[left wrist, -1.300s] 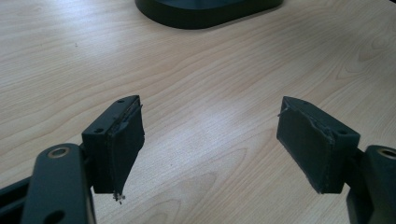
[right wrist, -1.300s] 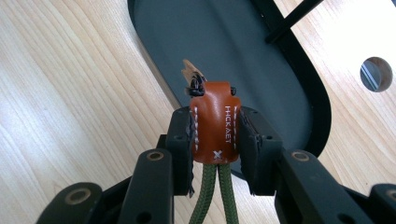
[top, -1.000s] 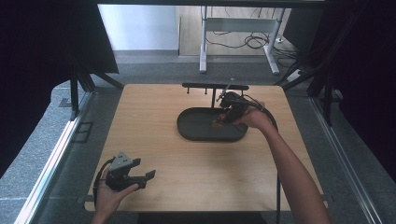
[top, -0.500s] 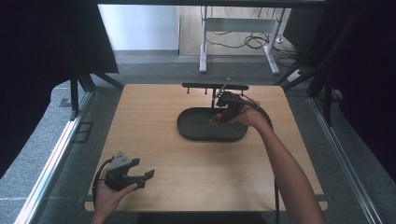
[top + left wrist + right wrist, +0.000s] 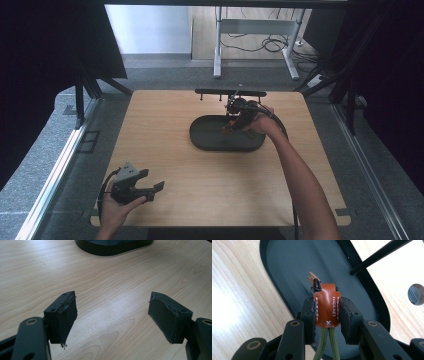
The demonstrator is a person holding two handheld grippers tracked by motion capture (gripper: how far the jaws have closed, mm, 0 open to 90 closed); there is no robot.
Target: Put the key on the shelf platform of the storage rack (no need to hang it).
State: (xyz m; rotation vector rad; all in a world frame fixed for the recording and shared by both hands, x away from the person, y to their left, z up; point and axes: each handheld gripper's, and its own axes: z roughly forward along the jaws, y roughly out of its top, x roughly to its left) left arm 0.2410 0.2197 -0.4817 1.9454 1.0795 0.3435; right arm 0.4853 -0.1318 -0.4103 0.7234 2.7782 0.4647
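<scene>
In the right gripper view, an orange-brown leather tag (image 5: pixel 327 307) with white stitching sits clamped between the two black jaws of my right gripper (image 5: pixel 327 302). A green cord (image 5: pixel 327 342) runs down from the tag, and a small black clasp tops it. The tag hangs over the dark oval tray (image 5: pixel 287 270). In the high view, the right gripper (image 5: pixel 233 123) is above the tray's (image 5: pixel 210 142) far right part. My left gripper (image 5: pixel 152 183) rests near the table's front left corner, its jaws (image 5: pixel 112 297) wide open with bare wood between them.
A thin black bar on short legs (image 5: pixel 230 93) stands just beyond the tray near the table's far edge. A round hole (image 5: pixel 416 293) in the tabletop lies past that bar. Bare wood (image 5: pixel 210 180) stretches between the tray and the left gripper.
The right hand has shifted slightly left and lower over the tray, still holding the tag. The left hand has stayed put.
</scene>
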